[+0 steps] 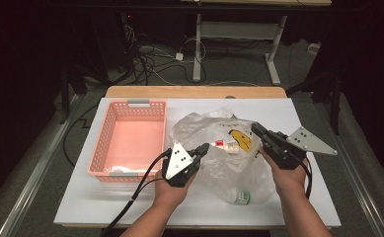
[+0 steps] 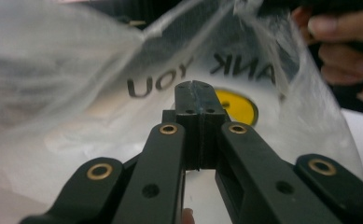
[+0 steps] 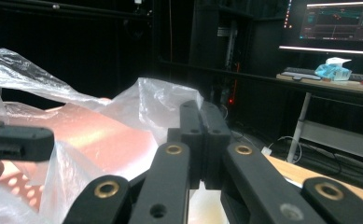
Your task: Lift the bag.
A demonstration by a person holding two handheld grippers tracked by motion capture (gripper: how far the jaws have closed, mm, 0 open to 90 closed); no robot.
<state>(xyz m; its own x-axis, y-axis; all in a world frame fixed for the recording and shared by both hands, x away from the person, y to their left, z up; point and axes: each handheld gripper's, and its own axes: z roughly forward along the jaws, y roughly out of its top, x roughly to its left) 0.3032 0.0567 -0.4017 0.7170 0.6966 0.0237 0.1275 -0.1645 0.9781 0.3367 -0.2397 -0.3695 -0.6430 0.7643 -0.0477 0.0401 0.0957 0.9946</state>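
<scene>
A clear plastic bag (image 1: 214,143) with a yellow print, a pink basket (image 1: 130,140), white table (image 1: 288,113).

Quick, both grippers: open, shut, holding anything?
Left gripper: shut on the clear plastic bag's film.
Right gripper: shut, apparently pinching the bag's other edge.

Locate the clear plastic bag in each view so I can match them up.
High view: plastic bag centre-right on the table, between both grippers.
Left gripper view: bag spans the frame behind the shut jaws.
Right gripper view: bag left and centre.
Shared landmark: pink basket.
</scene>
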